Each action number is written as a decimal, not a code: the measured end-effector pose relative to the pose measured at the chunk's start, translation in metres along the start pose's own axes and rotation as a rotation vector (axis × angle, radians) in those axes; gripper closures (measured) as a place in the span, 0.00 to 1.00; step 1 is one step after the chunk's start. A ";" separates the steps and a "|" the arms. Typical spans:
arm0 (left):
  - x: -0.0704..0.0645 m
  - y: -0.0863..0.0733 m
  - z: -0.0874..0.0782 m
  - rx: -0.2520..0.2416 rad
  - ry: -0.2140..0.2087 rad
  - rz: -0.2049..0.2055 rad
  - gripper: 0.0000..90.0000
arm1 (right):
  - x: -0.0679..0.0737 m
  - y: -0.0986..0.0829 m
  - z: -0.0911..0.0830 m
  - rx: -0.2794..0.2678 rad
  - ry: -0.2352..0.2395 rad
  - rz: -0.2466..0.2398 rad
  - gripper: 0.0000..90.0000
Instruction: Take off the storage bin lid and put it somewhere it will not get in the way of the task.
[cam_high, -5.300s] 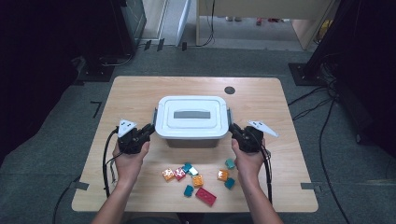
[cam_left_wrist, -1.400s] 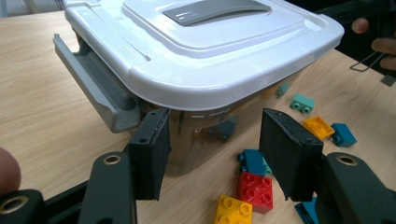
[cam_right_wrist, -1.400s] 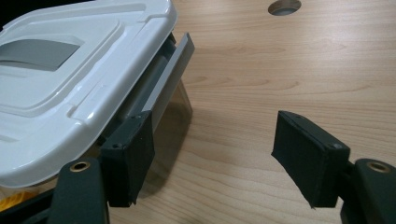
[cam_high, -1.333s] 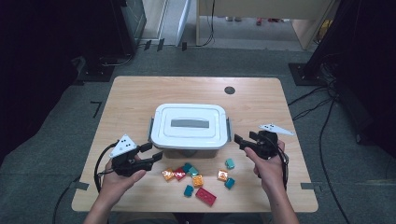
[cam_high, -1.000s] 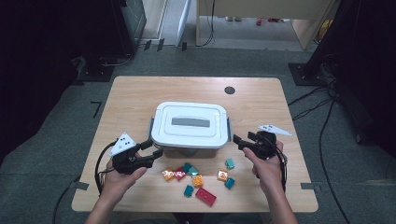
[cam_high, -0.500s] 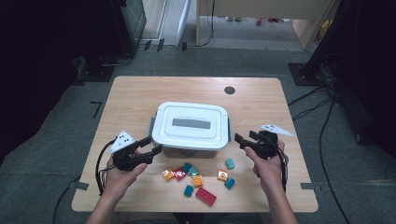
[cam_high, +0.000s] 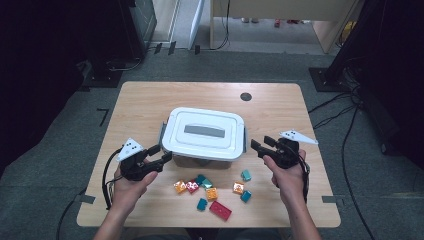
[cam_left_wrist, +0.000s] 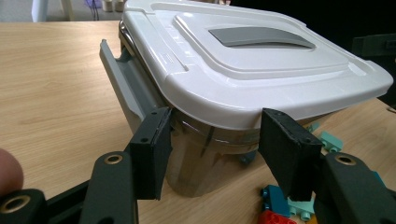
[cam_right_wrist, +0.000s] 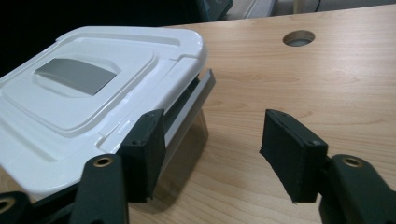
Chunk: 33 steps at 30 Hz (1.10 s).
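Observation:
A clear box with a white lid (cam_high: 206, 132) and a grey inset handle stands mid-table. Its grey side latches (cam_high: 162, 134) (cam_high: 245, 137) stick outwards. My left gripper (cam_high: 162, 152) is open at the box's front left corner; in the left gripper view its jaws (cam_left_wrist: 215, 154) straddle the lid's (cam_left_wrist: 243, 56) corner edge without touching it, beside the latch (cam_left_wrist: 123, 79). My right gripper (cam_high: 260, 142) is open just right of the box; in the right gripper view (cam_right_wrist: 212, 144) its left jaw is beside the right latch (cam_right_wrist: 187, 116) and the lid (cam_right_wrist: 84, 93).
Several small coloured bricks (cam_high: 210, 190) lie in front of the box, a red one (cam_high: 220, 210) nearest the table's front edge; some show under the left gripper (cam_left_wrist: 280, 205). A cable hole (cam_high: 245, 96) sits at the back right of the wooden table (cam_high: 140, 107).
Both hands came back from the box's sides towards the front of the table. Over the last second the left gripper edged up to the box's front left corner; the right barely moved.

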<state>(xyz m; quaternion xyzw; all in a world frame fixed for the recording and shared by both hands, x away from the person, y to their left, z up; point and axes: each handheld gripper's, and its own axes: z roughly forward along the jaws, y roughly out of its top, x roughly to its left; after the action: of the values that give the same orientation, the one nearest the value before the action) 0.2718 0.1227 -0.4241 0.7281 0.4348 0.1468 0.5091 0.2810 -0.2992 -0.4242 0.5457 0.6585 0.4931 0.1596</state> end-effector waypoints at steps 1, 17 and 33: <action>0.000 0.001 0.000 0.001 0.004 0.001 0.50 | 0.002 0.001 0.001 0.002 0.009 -0.013 0.49; 0.002 0.008 0.002 0.009 0.060 -0.025 0.50 | 0.032 0.024 0.036 0.024 0.215 -0.262 0.57; 0.005 0.010 0.005 -0.008 0.092 -0.052 0.51 | 0.043 0.049 0.077 0.080 0.371 -0.358 0.62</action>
<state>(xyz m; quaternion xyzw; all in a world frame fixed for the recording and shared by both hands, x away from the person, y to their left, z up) 0.2829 0.1222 -0.4185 0.7072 0.4758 0.1686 0.4950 0.3507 -0.2289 -0.4053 0.3267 0.7814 0.5223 0.0993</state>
